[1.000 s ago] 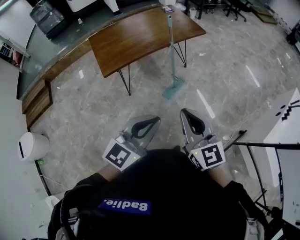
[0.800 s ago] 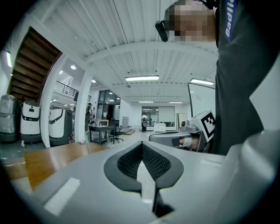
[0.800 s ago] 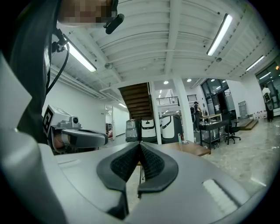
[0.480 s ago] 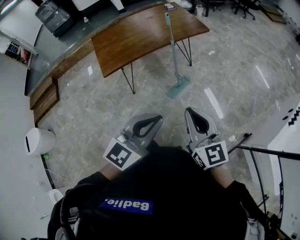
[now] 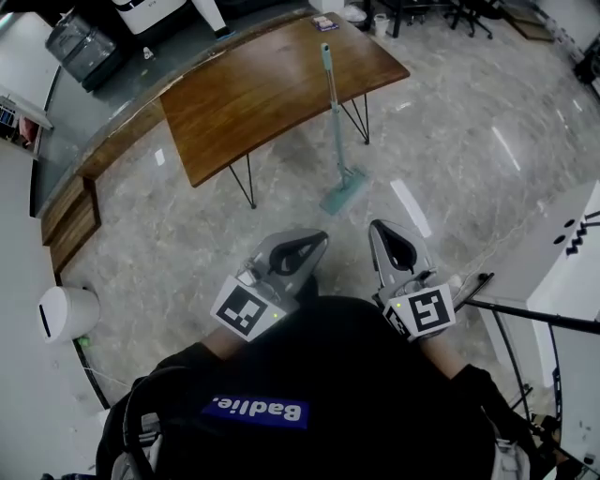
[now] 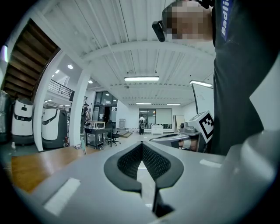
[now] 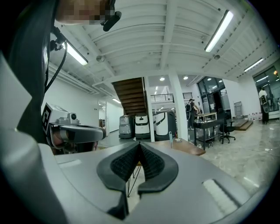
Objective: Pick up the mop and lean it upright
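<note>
The pale green mop [image 5: 334,131] stands upright on the marble floor, its handle leaning against the edge of the wooden table [image 5: 244,94] and its flat head [image 5: 344,190] on the floor. The handle top [image 7: 170,145] shows small in the right gripper view. My left gripper [image 5: 319,238] and right gripper [image 5: 381,228] are held close to my body, well short of the mop. Both are shut with nothing between the jaws; the tips meet in each gripper view [image 6: 141,143] [image 7: 139,143].
A long counter [image 5: 84,141] runs behind the table at the left. A white bin [image 5: 64,312] stands at the left edge. A black stand [image 5: 525,314] and a white board [image 5: 567,253] are at my right. Office chairs [image 5: 469,11] and desks lie far back.
The head view has shifted slightly, so the table and mop sit a little differently in frame. Both grippers stay shut and near my body.
</note>
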Available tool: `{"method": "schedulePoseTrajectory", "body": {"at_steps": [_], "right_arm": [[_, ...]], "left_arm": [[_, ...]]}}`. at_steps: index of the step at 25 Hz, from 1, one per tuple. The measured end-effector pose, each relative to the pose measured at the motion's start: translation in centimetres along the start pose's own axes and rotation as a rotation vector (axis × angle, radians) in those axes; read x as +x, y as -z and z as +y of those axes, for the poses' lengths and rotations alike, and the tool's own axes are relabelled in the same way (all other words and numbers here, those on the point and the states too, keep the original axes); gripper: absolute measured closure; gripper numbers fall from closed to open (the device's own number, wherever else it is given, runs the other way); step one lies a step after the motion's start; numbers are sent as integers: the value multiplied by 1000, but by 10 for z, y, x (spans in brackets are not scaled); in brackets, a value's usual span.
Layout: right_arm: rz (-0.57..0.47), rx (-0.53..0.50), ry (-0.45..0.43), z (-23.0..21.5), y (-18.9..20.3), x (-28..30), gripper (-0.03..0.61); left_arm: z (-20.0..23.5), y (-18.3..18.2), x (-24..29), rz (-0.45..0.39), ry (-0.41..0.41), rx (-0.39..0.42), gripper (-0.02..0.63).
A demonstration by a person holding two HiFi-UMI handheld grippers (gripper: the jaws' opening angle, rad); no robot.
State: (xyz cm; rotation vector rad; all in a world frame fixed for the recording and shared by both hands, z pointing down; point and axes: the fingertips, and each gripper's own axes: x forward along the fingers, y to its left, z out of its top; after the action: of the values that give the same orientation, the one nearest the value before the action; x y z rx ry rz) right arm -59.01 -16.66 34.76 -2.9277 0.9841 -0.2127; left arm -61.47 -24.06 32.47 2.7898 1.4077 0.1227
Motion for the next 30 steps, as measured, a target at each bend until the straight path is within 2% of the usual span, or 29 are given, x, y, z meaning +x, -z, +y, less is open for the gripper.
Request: {"method": "schedulePoseTrajectory", "body": {"at_steps": [5,10,14,19,25,30], "right_arm": [[38,-63,25,0,-17,82,574],[72,-85,70,-4,-30,148,574],[127,-88,98,-17,-21,179,561],[168,-76,94,-43,-9,205,546],[177,-61,51,-94,3,246,509],[238,-70,-18,-164,26,281,459]], "left_arm": [[87,-12,8,-61,29,-24,595],[157,-20,11,-73,43,-47,595],[192,-13,21,-87,46,-85,595],[211,-5,37,-65,44,-110,595],[243,-5,67,-44,-38,-81,595],[263,-21,106,-24,-165,-38,595]]}}
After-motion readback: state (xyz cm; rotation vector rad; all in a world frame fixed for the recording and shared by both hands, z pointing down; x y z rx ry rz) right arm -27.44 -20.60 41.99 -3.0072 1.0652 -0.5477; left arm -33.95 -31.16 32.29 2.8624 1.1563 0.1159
